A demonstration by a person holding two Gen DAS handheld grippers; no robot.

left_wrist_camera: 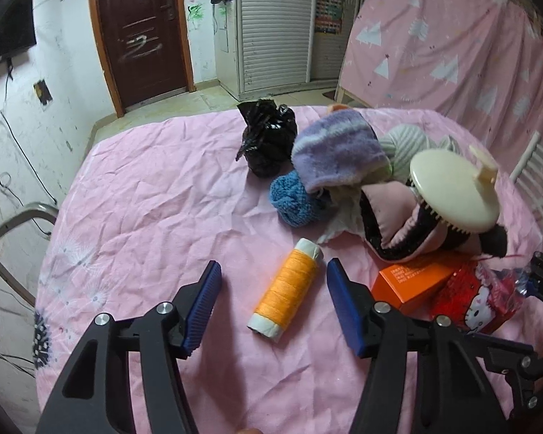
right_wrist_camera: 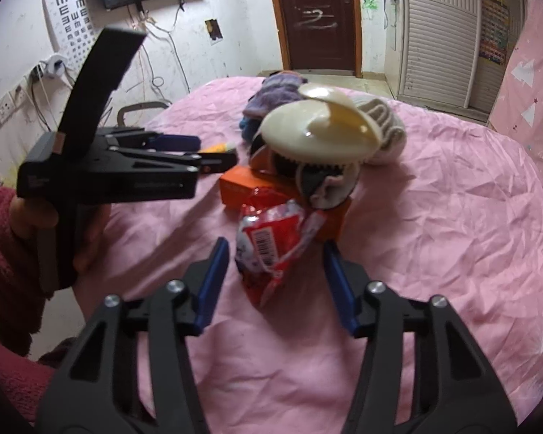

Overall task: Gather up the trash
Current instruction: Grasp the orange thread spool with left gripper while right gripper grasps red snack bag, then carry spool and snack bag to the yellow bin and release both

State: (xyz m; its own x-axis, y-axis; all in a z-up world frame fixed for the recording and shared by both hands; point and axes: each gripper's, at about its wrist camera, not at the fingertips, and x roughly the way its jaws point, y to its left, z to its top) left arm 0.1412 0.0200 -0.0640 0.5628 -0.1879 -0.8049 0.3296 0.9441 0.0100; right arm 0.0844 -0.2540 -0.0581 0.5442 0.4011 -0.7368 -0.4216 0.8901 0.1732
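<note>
Round bench (left_wrist_camera: 134, 195) under a wrinkled pink cloth, clutter piled toward one side. Landmark: the orange box (left_wrist_camera: 412, 282).

Left hand-held gripper (left_wrist_camera: 274, 277) is open, blue pads either side of an orange thread spool (left_wrist_camera: 287, 294) that lies flat on the cloth just beside the box; neither pad touches it. A hand (right_wrist_camera: 50, 217) in a dark red fuzzy sleeve (right_wrist_camera: 0, 264) holds this gripper's handle.

Right hand-held gripper (right_wrist_camera: 276, 256) is also open, straddling a red crinkly wrapper (right_wrist_camera: 271, 249) with a barcode and a cartoon cat print. The wrapper lies against the near side of the box, partly overlapping it. The pads stand apart from the wrapper, gaps visible both sides.

On top of the box and behind it: a pink slipper (left_wrist_camera: 394, 217) with dark lining, and a cream round brush (left_wrist_camera: 452, 191) resting bristles-down on it. Further behind the box: a purple striped knit (left_wrist_camera: 336, 152), a blue knit ball (left_wrist_camera: 293, 195), a grey-white ribbed knit (left_wrist_camera: 412, 144). A knotted black bag (left_wrist_camera: 268, 137) sits farthest from the box, near the far edge of the bench. A crumpled white tissue (left_wrist_camera: 338, 224) pokes out under the slipper.
</note>
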